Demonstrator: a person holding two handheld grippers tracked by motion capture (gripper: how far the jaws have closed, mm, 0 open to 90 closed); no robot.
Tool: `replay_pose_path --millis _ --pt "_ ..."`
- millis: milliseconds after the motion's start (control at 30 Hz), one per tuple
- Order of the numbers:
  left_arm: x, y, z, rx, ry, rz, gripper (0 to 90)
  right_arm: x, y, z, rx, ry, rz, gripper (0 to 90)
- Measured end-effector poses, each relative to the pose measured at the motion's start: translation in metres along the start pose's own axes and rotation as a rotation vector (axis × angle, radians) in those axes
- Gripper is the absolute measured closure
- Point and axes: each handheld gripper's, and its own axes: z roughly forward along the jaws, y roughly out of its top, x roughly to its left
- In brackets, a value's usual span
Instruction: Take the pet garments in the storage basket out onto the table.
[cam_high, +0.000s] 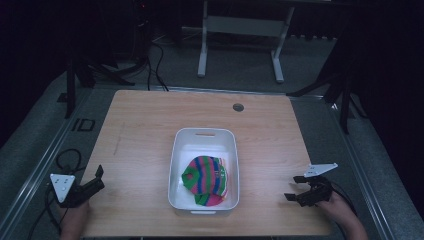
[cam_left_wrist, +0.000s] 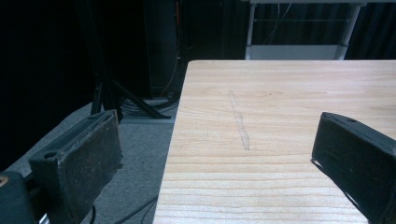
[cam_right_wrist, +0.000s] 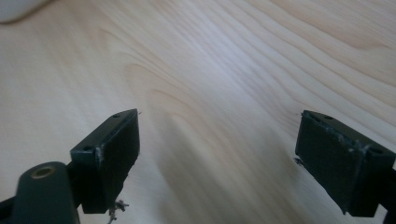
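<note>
- A white plastic bin (cam_high: 204, 170) sits near the middle of the wooden tabletop (cam_high: 140, 130), toward the person's edge, and a striped knit cloth (cam_high: 205, 180) — pink, green and blue — lies bunched inside it, against the near wall.
- The left hand-held gripper (cam_high: 98, 179) rests at the tabletop's near-left corner, jaws wide apart and holding nothing; in the left gripper view one jaw hangs out past the table edge, over the floor.
- The right hand-held gripper (cam_high: 294, 187) sits low over the near-right part of the tabletop, jaws likewise spread and empty, well apart from the bin.
- Risk, as I judge it: the cloth is soft and heaped, so a shallow pinch could catch a single fold and let the rest slip back into the bin.
- A reach from either side has to clear the rim — clipping it could shove or tip the light bin.
- The trailing cable at the left could snag on the table corner during a reach.
</note>
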Motion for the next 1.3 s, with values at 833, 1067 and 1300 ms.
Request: replay_pose_path --millis 833,1067,1300 --pt "0.000 0.001 0.002 0.025 -0.011 0.007 2.2 0.057 0.117 0.005 -0.001 0.081 -0.227 12.6" --pt "-0.001 0.001 0.001 0.027 -0.012 0.019 2.1 0.072 0.150 0.012 0.002 0.106 -0.280 12.6" --pt "-0.001 0.001 0.001 0.024 -0.016 0.015 2.1 0.087 0.175 0.023 0.014 0.135 -0.329 12.6"
